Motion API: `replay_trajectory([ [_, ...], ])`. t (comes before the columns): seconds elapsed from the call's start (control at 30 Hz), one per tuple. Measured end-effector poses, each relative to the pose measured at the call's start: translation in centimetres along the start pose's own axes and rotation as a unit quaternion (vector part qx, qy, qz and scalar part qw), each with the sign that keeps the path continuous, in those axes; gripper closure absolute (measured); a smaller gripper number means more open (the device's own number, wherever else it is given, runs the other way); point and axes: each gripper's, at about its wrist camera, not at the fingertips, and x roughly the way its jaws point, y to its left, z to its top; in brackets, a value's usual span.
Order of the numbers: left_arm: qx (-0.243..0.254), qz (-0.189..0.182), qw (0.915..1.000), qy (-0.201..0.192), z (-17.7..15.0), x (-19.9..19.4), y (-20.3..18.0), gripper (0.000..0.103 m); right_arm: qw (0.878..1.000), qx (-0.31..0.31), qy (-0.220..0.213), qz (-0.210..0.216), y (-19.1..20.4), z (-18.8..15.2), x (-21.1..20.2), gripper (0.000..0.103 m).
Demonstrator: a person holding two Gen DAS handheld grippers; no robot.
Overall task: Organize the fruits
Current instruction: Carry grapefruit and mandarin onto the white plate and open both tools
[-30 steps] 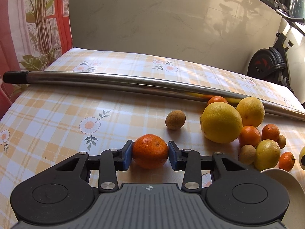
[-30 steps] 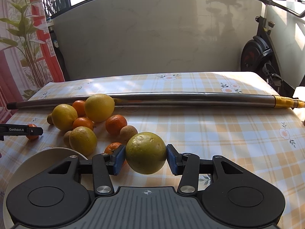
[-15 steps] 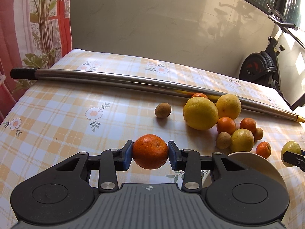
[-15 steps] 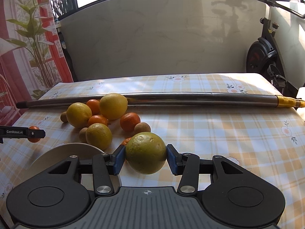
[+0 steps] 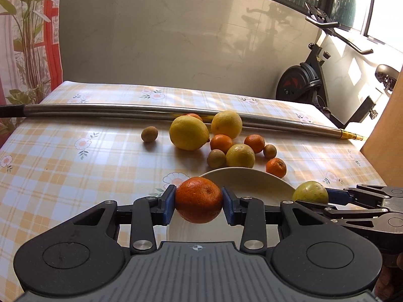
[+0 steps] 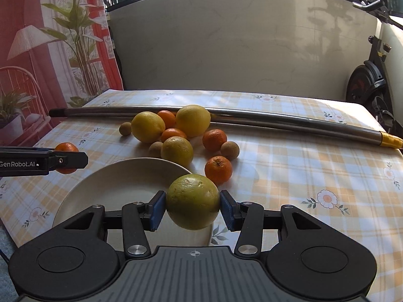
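Left gripper [image 5: 199, 203] clamped on an orange mandarin [image 5: 199, 200], blue pads pressed to both sides, fruit held in the air over the near left rim of the cream plate [image 5: 252, 178]. Right gripper [image 6: 192, 209] clamped likewise on a yellow-green citrus [image 6: 192, 201], held above the plate's right edge; in the left wrist view it enters from the right, fruit just beside the rim. Plate bare inside as far as can be seen; both gripper bodies cover its near half. Beyond the plate a loose cluster of fruit [image 6: 176, 136] on the checked floral tablecloth [image 6: 314, 171]: three large yellow ones, several small oranges, a few small brown round fruits, one brown fruit apart at the left. One orange behind the big yellow pair is mostly hidden. Long steel pole [image 6: 252, 119] lies across the table behind the cluster, touching or nearly touching the rear fruit; cannot tell which. Exercise bike [image 5: 312, 83] at the far right, partly cut off. A fingertip shows at the lower right corner of the left wrist view.
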Motion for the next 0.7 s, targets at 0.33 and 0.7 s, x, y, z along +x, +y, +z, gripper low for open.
replay_trajectory([
  [0.33,0.009,-0.015,0.9996,0.024,-2.9,0.3,-1.0,0.062,1.0,-0.024,0.02,0.001,1.8,-1.6,-1.2,0.06],
  [0.7,0.032,-0.003,0.9987,0.039,-4.3,0.8,-1.6,0.062,0.999,-0.022,0.034,0.0,1.9,-2.3,-1.3,0.06],
])
